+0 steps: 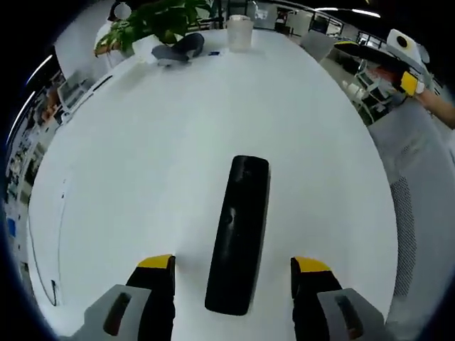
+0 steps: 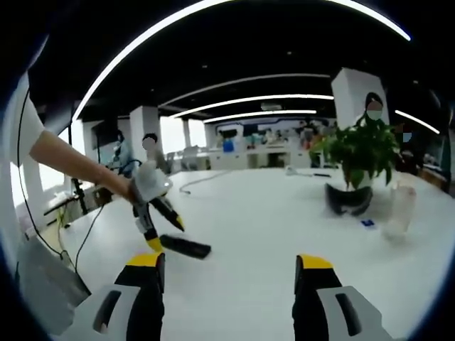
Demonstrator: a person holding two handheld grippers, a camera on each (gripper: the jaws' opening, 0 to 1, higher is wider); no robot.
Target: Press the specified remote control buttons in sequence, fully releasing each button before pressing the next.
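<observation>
Spread left gripper [image 1: 233,273] straddling remote [image 1: 239,234], right gripper [image 2: 227,270] spread, plant [image 2: 366,153] beyond

Remote [image 1: 239,234] lies on table [image 1: 142,163], plant [image 1: 153,21] at far edge

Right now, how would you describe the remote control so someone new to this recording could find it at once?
Start from the large white table. Near its front edge, between the open jaws of the left gripper, lies the remote control: a long, slim black bar lying flat. Its neighbours, the potted plant and a pale cup, stand at the far end.
</observation>
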